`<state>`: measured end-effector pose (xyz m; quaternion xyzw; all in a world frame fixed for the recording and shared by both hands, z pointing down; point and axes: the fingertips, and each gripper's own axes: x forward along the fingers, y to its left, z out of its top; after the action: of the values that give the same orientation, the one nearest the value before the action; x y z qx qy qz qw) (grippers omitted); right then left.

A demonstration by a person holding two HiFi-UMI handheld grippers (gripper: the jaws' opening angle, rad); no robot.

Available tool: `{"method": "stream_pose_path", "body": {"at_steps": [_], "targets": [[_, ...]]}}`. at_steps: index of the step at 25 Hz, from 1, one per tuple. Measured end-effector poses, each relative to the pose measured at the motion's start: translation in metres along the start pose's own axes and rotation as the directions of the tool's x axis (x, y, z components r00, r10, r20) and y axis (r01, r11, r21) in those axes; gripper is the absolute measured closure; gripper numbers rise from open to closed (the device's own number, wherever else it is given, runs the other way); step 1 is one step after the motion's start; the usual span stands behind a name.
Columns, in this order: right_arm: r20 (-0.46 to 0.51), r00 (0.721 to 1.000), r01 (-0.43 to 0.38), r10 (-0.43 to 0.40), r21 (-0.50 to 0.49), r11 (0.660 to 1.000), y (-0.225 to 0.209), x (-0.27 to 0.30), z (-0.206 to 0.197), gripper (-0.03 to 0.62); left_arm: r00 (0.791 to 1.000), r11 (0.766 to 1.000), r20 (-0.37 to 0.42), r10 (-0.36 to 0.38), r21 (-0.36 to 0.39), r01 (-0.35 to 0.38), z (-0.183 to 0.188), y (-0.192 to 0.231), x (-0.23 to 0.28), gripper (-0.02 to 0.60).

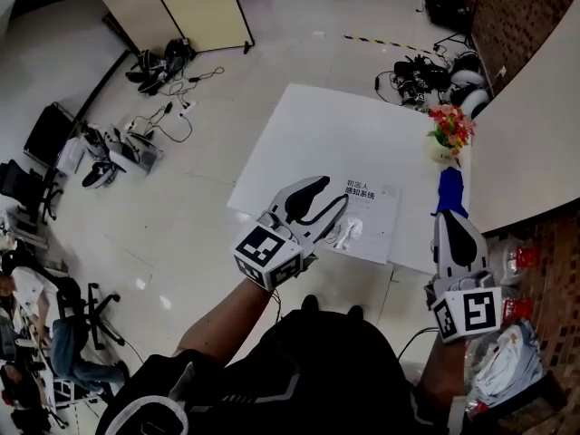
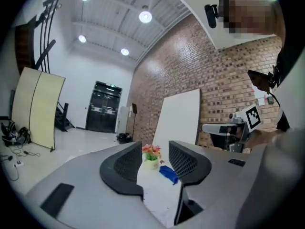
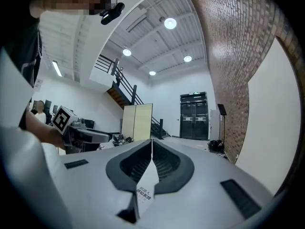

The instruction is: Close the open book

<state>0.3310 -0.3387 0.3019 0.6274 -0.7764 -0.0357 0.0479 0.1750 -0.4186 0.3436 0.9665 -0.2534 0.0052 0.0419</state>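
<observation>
TEXT | book [image 1: 372, 217] cover, head view: I read "感知系统" in dark print | smaller line above it: too blurred for me | right gripper view: same title, blurred

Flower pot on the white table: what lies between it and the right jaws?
A blue object on the white table, right ahead of the right gripper; the head view shows it.

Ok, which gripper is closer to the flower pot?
Right. The right gripper sits by the blue object next to the flower pot; the left gripper is farther off, over the book.
</observation>
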Motion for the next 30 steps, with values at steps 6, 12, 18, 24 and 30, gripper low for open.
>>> {"method": "stream_pose_path", "body": {"at_steps": [6, 12, 18, 24, 30], "targets": [[-0.01, 0.999, 0.047, -0.047, 0.012, 0.999, -0.001, 0.012, 0.002, 0.594, 0.999, 0.999, 0.006, 0.052, -0.01, -0.052, 0.007, 0.019, -0.019, 0.58], [-0.011, 1.0, 0.024, -0.024, 0.006, 1.0, 0.004, 0.016, 0.008, 0.592, 0.997, 0.996, 0.006, 0.082, -0.038, -0.082, 0.011, 0.028, -0.026, 0.58], [-0.013, 1.0, 0.007, -0.007, -0.001, 1.0, 0.004, 0.012, 0.007, 0.594, 0.998, 0.997, 0.011, 0.066, -0.047, -0.065, 0.017, 0.019, -0.029, 0.58], [-0.014, 1.0, 0.0, 0.001, 0.026, 1.0, -0.009, -0.003, 0.001, 0.592, 0.995, 0.995, -0.022, 0.097, -0.021, -0.098, 0.016, 0.006, -0.043, 0.58], [-0.028, 0.997, -0.072, 0.074, 0.078, 0.994, 0.004, -0.013, -0.015, 0.593, 0.987, 0.985, -0.047, 0.154, -0.068, -0.157, 0.002, -0.013, -0.06, 0.58]]}}
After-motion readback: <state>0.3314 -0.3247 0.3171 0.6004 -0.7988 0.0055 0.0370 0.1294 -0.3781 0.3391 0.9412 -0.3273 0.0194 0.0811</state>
